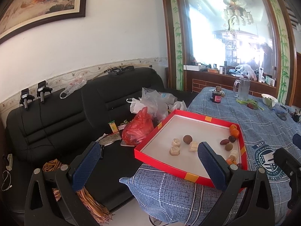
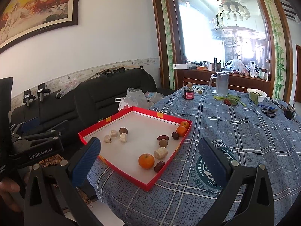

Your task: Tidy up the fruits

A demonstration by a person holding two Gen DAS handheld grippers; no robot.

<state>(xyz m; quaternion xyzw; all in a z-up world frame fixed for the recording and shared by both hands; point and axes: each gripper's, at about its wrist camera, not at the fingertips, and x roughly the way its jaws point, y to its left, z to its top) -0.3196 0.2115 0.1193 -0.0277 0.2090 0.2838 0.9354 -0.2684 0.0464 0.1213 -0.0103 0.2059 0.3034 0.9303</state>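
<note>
A table [image 2: 235, 131] covered in a blue plaid cloth [image 2: 188, 197] with a round crest print. At its near left corner sits a shallow red tray [image 2: 150, 185], one corner overhanging the edge. Toward the far side stand a dark jar [image 2: 188, 93] with a cork lid and a clear glass mug [image 2: 221, 84]. Green leaves [image 2: 233, 98] lie by the mug, with a white bowl [image 2: 256, 95] to their right. Near the right edge lie a blue pen [image 2: 267, 106], scissors [image 2: 269, 112], and small dark items, perhaps tools.
</note>
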